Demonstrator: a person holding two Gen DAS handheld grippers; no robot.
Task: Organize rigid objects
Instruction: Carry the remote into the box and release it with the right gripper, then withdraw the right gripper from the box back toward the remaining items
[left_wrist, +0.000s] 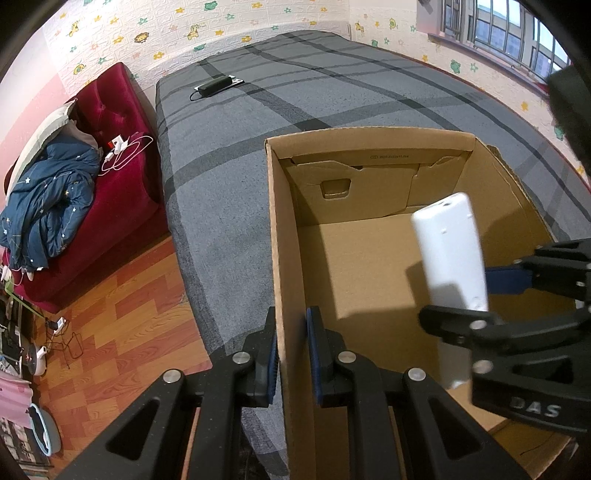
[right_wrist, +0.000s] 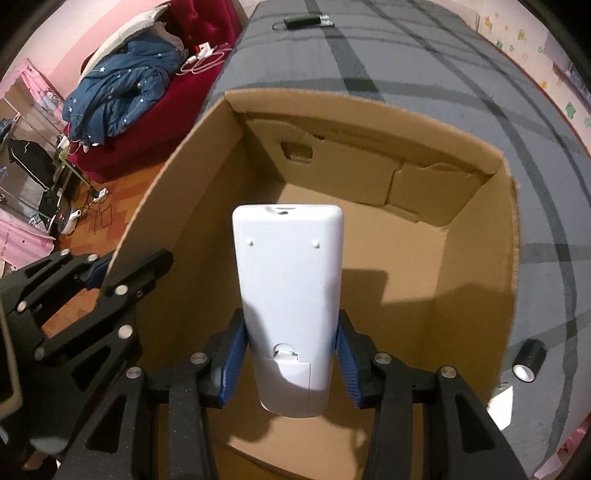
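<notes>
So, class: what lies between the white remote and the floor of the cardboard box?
Nothing. In the right wrist view the remote hangs in the right gripper above the bare floor of the box, with only its shadow beneath.

Bed (left_wrist: 295, 110): grey cover with dark crossing stripes. Black box-shaped device (left_wrist: 212, 85) with cord, far end of bed. Red tufted sofa (left_wrist: 122, 110) beside the bed, bearing a blue star-print quilt (left_wrist: 44, 206) and white chargers with looped cables (left_wrist: 123, 153). Wood-pattern floor (left_wrist: 122, 332). White wallpaper (left_wrist: 166, 33) with cartoon animals and stars. Window (left_wrist: 517, 33), barred. Small black cylinder (right_wrist: 529, 360) on bed cover.
</notes>
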